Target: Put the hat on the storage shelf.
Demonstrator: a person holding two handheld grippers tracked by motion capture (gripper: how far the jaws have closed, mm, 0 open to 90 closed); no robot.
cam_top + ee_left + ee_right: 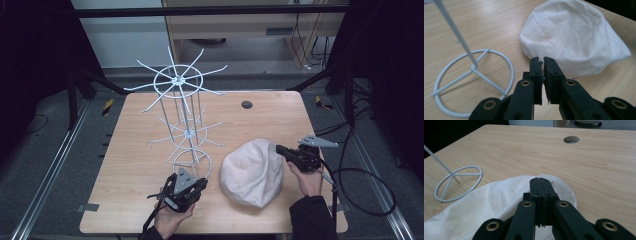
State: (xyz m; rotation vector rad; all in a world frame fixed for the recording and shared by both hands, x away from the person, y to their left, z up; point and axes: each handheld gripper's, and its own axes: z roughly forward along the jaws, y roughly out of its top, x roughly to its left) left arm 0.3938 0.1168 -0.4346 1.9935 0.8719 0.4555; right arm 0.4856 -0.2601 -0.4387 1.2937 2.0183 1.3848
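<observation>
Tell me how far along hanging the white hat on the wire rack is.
Barely started. Nothing looks done yet: the white fabric hat lies flat on the table, beside the white wire rack, whose arms are all bare. In hand: the right gripper sits closed at the hat's edge; the left gripper, nearly closed, holds nothing. Left: grip, lift and hang the hat.

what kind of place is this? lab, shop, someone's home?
Most likely a lab set up for recording handling work. A bare wooden table sits inside a dark metal frame, cables trail over a grey floor, and a person's hands hold grippers beside a white wire rack and a cloth hat.
</observation>
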